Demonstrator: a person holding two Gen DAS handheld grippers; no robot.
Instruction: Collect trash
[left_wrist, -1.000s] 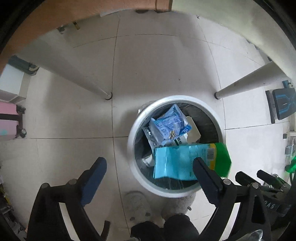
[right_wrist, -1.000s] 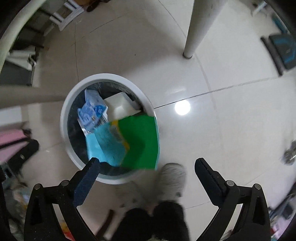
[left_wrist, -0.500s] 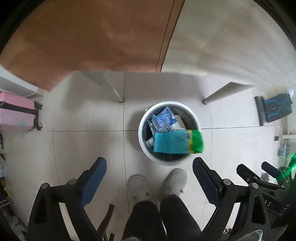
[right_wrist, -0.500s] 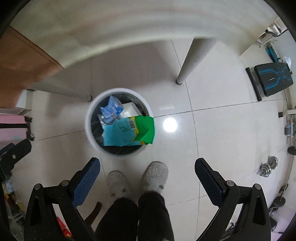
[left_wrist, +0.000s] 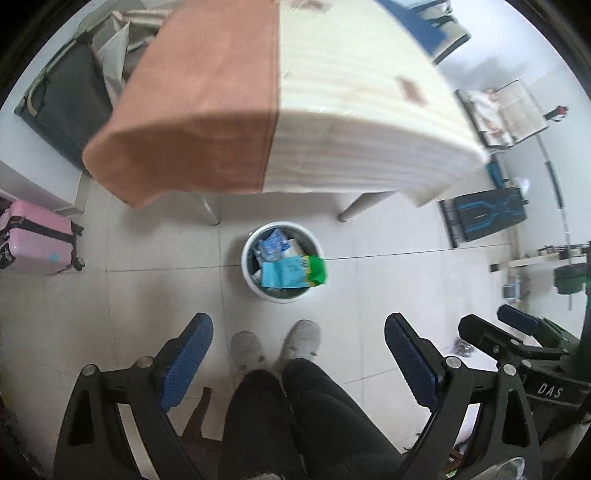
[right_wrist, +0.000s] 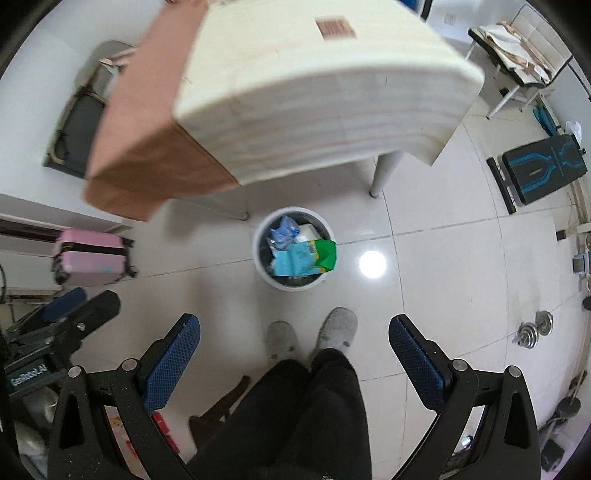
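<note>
Left gripper (left_wrist: 298, 334) spread wide, empty; white bin (left_wrist: 246, 266) on floor by table (left_wrist: 362, 122) holds blue wrapper (left_wrist: 271, 243), teal-green packet (left_wrist: 293, 272) draped over its rim; right gripper (right_wrist: 294, 338) also spread, empty; looks near done, tabletop scraps (right_wrist: 335, 28) possibly left.

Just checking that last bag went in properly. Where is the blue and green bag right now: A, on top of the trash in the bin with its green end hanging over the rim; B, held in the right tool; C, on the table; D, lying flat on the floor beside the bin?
A: the blue and green bag lies across the trash in the white bin, its green end over the rim, and both tools are open and hold nothing.
</note>
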